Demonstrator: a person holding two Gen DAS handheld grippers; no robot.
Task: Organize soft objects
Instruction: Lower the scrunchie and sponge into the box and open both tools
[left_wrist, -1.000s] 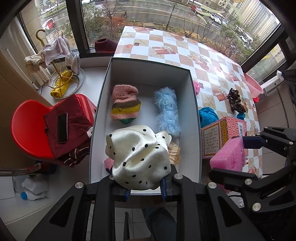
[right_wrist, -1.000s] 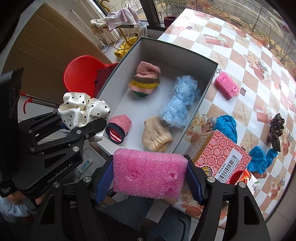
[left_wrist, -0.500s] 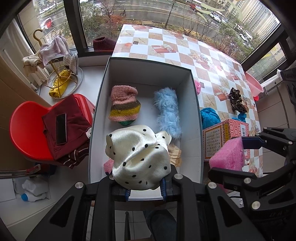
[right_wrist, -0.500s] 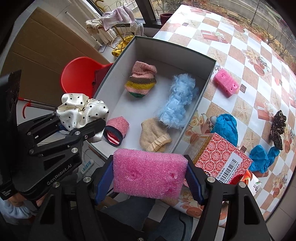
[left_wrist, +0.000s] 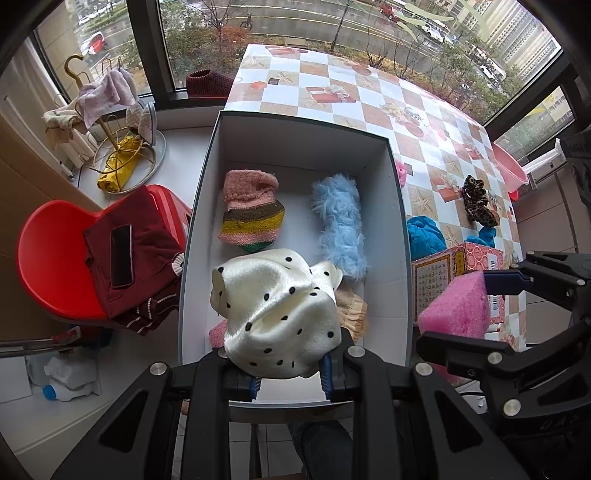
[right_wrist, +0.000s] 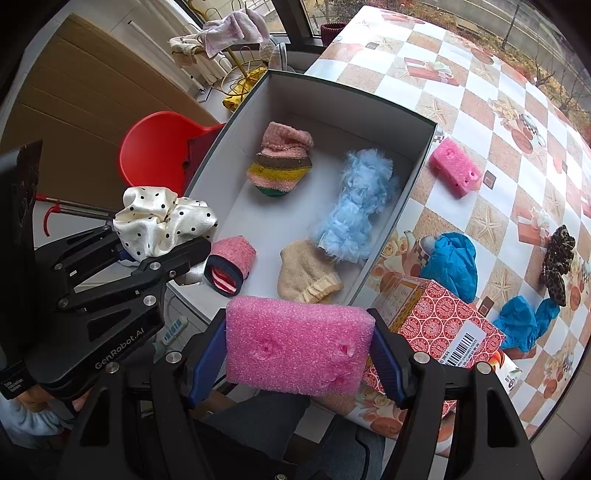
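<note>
Left wrist view: left gripper (left_wrist: 290, 380) pinches a dotted scrunchie (left_wrist: 277, 314) above the box (left_wrist: 397, 206), which holds five soft items. Right gripper (right_wrist: 297, 363) clamps a pink sponge (right_wrist: 295, 350). Beyond its fingers, several items wait on the table (right_wrist: 461, 99).

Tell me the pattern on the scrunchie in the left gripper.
Cream satin with small black polka dots; the scrunchie shows best in the left wrist view.

Home: checkered tablecloth (left_wrist: 369, 96), red chair (left_wrist: 55, 258), street-facing window (left_wrist: 295, 22).
</note>
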